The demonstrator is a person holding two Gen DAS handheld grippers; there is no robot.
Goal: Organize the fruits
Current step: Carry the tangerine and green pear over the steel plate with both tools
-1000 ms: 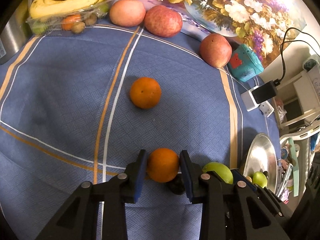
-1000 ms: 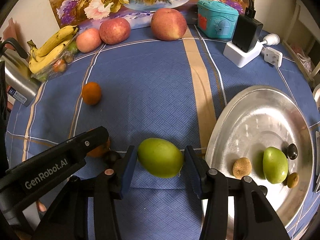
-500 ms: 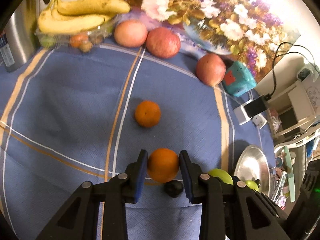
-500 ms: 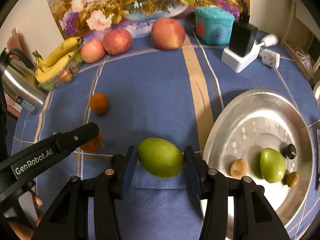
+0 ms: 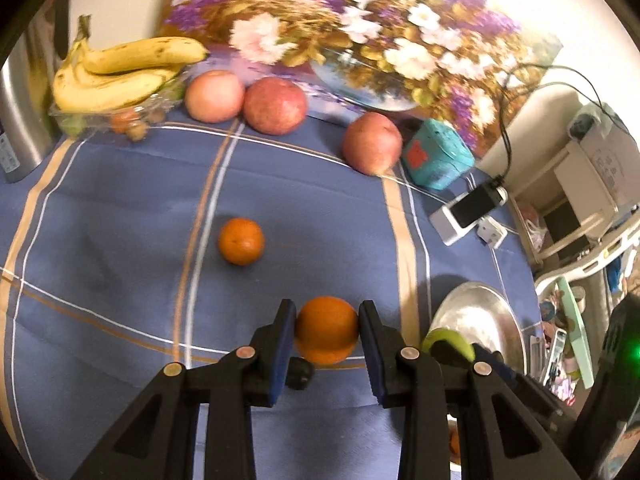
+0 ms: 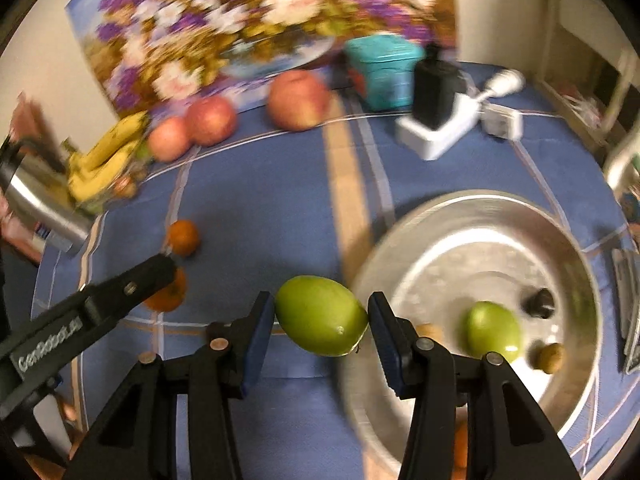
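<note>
The blue-clothed table (image 5: 120, 200) carries a steel tray (image 6: 576, 264) at its right side. Left of the tray, the right tool (image 6: 322, 322) points forward, clamped on a green mango (image 6: 322, 320) at the tray's rim. Farther left, the left tool (image 5: 326, 330) is clamped on an orange (image 5: 326, 328), raised above the cloth.

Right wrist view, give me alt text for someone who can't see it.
The right gripper holds a green fruit between its blue pads, just left of a round metal tray holding another green fruit and small dark and brown items. Behind, on a blue cloth, lie apples, bananas and an orange.
</note>
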